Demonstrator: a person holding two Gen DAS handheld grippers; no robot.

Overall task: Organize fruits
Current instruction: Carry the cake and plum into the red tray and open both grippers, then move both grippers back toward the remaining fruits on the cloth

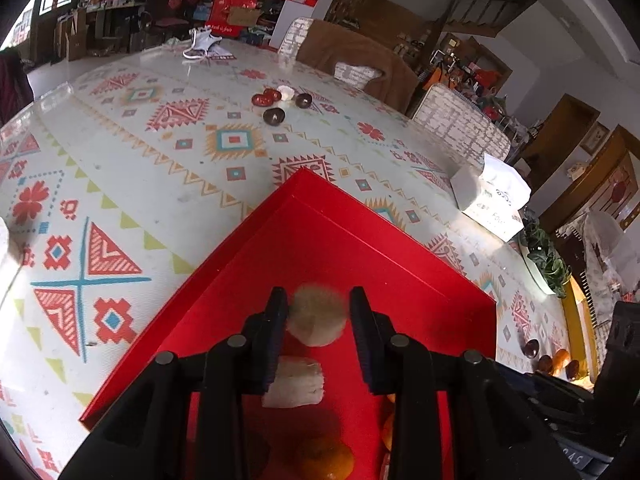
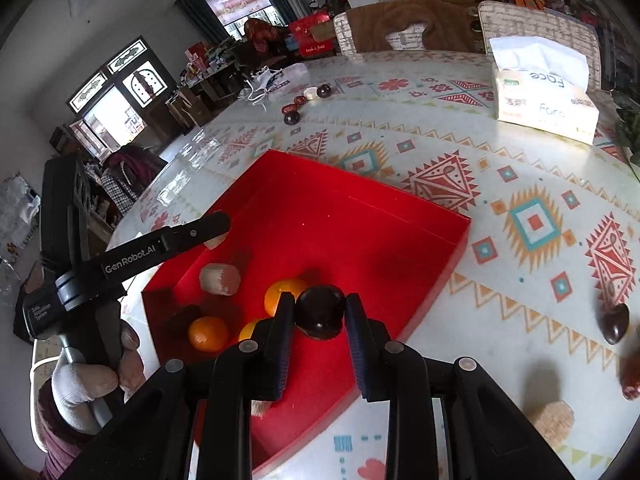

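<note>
Holding both tools over the red box (image 2: 400,236), I am looking down into its open tray. My right gripper (image 2: 320,314) is keeping its jaws closed on a dark purple-brown fruit (image 2: 320,312), the pads pressing its two sides, above the part of the tray nearest me. My left gripper (image 1: 319,312) has a fuzzy tan fruit (image 1: 318,314) between its jaws; the left pad seems to be touching it, while a thin gap is showing at the right pad, so I cannot tell whether it is truly gripped.

Inside the box, three oranges (image 2: 208,333) are sitting close together near the corner closest to me, a tan-and-white fruit (image 2: 220,279) is lying by the left wall, and a white piece (image 1: 296,384) is lying just under my left tool. The far half of the red floor is lying bare up to the far corner, whose raised edge is standing well clear of both tools.

Beyond the box, the patterned surface (image 2: 520,184) is running wide and open. A tissue box (image 2: 546,92) is sitting near the far right edge, and a small cluster of dark fruits (image 1: 280,104) is lying well apart toward the far side. To my right, another dark fruit (image 2: 615,322) and a tan one (image 2: 554,420) are resting outside the box.
</note>
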